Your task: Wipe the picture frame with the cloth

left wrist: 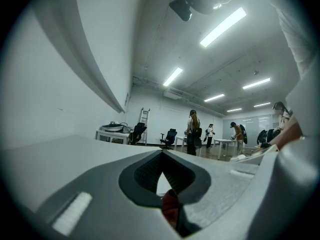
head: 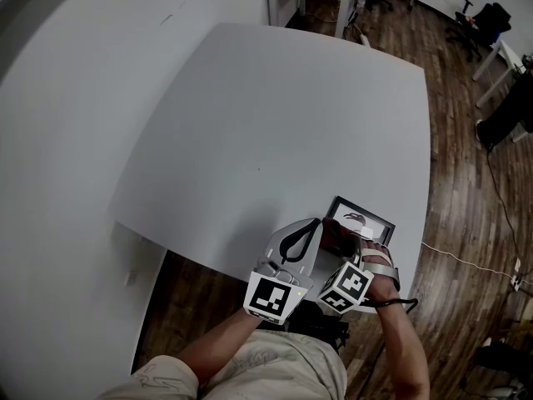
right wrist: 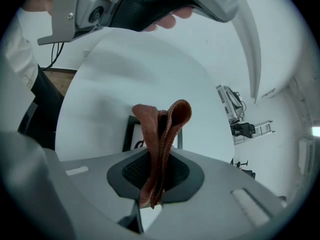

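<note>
- Right gripper [right wrist: 157, 158] clamped tight on the cloth [right wrist: 162, 126] — jaws pinched together on a folded rust-brown strip that loops up past the tips.
- Picture frame [head: 366, 216], black-rimmed with a pale picture inside, lies flat on the white table [head: 275, 123], close to the near right edge.
- From the head view the cloth sits over the frame's near left corner; whether it actually touches the frame, I can't tell.
- Right gripper view puts the frame directly behind the cloth, its dark rim showing on either side of the fold.
- Left gripper [left wrist: 162, 154] has its jaws closed tip to tip, nothing caught at the tips. A small red patch shows low in the gap behind them — can't make out what it is.
- That left gripper hangs just left of the frame, side by side with the right one, and its grey body fills the top of the right gripper view.
- Marker cubes [head: 273, 297] ride at the back of both grippers, right by the table's near edge.
- Person's right hand [head: 381, 267] is wrapped round its handle.
- Dark wood floor [head: 466, 140] runs along the table's right side.
- Far across the room, several people [left wrist: 192, 132] stand among desks, a ladder [left wrist: 144, 125] leans on the back wall, and strip lights [left wrist: 222, 26] glow overhead.
</note>
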